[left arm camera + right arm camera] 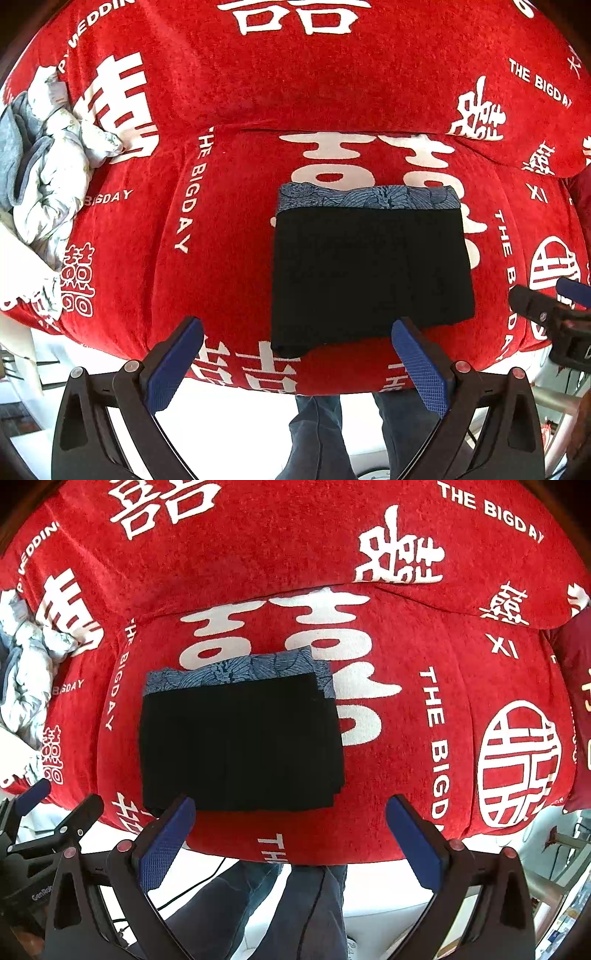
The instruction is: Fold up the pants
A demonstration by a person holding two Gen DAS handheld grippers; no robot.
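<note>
Black pants [369,273] lie folded into a flat rectangle on the red sofa seat [229,229], on top of a folded blue patterned garment [365,197] whose far edge shows. They also show in the right wrist view [240,742], above the blue garment [236,670]. My left gripper [297,339] is open and empty, just off the pants' near edge. My right gripper [291,816] is open and empty, near the pants' near right corner. Each gripper shows at the edge of the other's view.
A pile of white and grey clothes [44,162] lies at the sofa's left end. The sofa back [295,74] rises behind the seat. The person's legs in blue trousers [258,904] stand at the sofa's front edge. A dark red cushion [576,709] is at right.
</note>
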